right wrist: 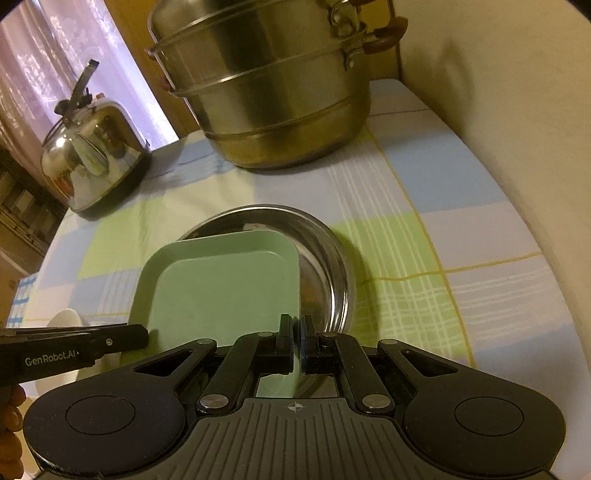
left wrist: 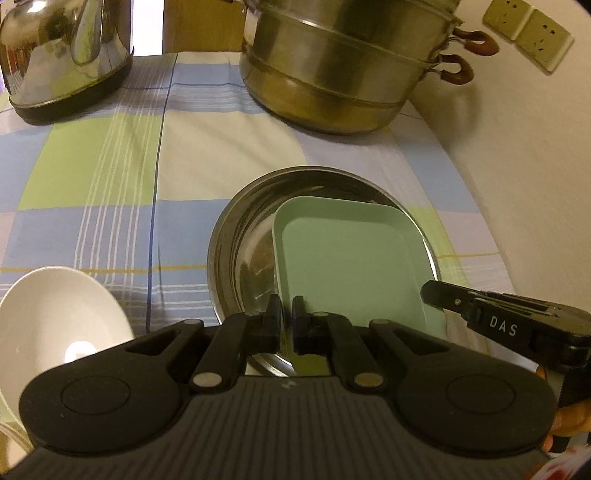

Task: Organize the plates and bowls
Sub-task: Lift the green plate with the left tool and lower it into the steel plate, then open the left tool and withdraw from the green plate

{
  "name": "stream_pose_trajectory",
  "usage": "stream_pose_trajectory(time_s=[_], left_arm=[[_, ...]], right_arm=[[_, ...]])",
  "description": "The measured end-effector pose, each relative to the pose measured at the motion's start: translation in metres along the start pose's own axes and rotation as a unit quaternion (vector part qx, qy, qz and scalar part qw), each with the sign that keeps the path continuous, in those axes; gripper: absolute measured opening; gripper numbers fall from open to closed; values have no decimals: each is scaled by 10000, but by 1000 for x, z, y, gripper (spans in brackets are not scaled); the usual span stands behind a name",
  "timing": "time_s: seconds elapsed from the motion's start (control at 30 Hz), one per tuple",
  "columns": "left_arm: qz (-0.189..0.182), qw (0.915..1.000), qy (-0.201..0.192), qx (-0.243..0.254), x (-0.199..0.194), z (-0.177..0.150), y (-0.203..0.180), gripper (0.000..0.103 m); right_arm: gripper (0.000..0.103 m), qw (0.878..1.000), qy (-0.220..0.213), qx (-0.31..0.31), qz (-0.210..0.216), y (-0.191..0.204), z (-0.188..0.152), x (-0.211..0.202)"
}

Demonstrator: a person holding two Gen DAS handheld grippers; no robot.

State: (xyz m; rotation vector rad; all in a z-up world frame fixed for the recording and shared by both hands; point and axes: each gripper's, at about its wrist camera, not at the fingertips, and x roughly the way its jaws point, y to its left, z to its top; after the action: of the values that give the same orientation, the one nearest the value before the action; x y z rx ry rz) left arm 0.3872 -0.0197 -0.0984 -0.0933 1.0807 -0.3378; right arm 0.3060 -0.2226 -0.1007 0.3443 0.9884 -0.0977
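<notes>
A pale green square plate (left wrist: 351,258) lies tilted inside a round steel dish (left wrist: 243,243) on the checked tablecloth. My left gripper (left wrist: 287,321) is shut on the plate's near left rim. My right gripper (right wrist: 296,338) is shut on the plate's near right rim (right wrist: 221,291), over the steel dish (right wrist: 325,254). The right gripper's body also shows in the left wrist view (left wrist: 498,314), and the left gripper's body shows in the right wrist view (right wrist: 74,343). A white bowl (left wrist: 55,317) sits at the left on the cloth.
A large stacked steel steamer pot (left wrist: 340,66) stands at the back by the wall, also in the right wrist view (right wrist: 273,85). A shiny kettle (left wrist: 62,55) stands at the back left. The wall with sockets (left wrist: 528,33) bounds the right side.
</notes>
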Motion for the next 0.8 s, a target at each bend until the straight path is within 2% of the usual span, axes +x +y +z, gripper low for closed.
stream_pose_trajectory(time_s=[0.47, 0.7, 0.8], left_arm=[[121, 9997, 229, -26, 31, 3, 5, 6], [164, 9995, 253, -34, 34, 2, 6, 20], [141, 9997, 200, -11, 30, 3, 5, 21]], right_arm=[[3, 9999, 136, -18, -37, -8, 5, 28], [3, 9998, -47, -194, -87, -4, 6, 26], [3, 9997, -113, -214, -34, -2, 8, 21]])
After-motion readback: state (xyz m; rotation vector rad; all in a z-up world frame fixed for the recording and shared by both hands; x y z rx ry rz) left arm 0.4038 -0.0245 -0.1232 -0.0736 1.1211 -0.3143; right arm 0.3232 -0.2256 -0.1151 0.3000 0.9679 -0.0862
